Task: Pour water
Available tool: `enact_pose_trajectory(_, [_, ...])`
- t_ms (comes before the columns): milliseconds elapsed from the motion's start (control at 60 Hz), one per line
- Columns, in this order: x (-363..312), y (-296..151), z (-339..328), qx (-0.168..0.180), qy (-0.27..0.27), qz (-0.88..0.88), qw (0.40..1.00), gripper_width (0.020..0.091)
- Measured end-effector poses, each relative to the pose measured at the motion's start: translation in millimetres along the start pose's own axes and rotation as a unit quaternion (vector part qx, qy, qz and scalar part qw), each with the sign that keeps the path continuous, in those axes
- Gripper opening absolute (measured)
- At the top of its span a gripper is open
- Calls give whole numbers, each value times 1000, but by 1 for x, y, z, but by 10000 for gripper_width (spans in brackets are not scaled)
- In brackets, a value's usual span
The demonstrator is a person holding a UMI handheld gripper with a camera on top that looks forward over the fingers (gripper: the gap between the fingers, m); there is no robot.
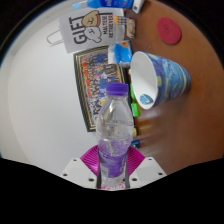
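**Q:** Gripper first: what are its fingers doing?

**A:** Gripper [114, 172] sits at the bottom of the view, its two fingers reaching forward with their pink pads [92, 158] facing inward. Both pads press against the lower body of a clear plastic water bottle [115, 135], one on each side, so the fingers are clamped around it.

**Q:** How does the bottle stand?

**A:** Upright, between the fingers. It has a purple cap [117, 90] screwed on top and a purple label around its lower half, partly hidden by the pads.

**Q:** Where is the cup?

**A:** A blue and white paper cup [157, 77] lies beyond the bottle and a little to its right. It is tipped on its side, with its open mouth facing the gripper.

**Q:** What else is around?

**A:** Everything rests on a white table [40, 110]. Behind the bottle lies a flat printed card [100, 80] with a dark border. Farther back stands a box [95, 28] marked "GIFT". A red round disc [168, 32] lies well beyond the cup.
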State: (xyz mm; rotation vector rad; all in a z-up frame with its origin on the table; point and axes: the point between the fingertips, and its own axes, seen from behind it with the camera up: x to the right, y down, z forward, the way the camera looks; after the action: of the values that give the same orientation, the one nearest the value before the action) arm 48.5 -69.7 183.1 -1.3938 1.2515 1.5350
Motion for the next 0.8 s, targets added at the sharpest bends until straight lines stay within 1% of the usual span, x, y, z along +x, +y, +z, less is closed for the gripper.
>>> enact_pose_trajectory(117, [-5,-6,-4,1,45,-143,989,314])
enact_pose_trajectory(217, [-27,-24,-10,12,67,-283,957,314])
enact_pose_trajectory(400, [-87,-59,-25,31,77,-503,860,314])
enact_pose_trajectory(550, [-122,-104,-40,55,85,-638,764,315])
enact_pose_trajectory(650, [-120,-145,-52,67,102,-715,689,313])
enact_pose_trajectory(733, [-103,-181,-58,57,126,-750,647,318])
enact_pose_trajectory(800, [-78,-207,-64,52,139,-765,627,316])
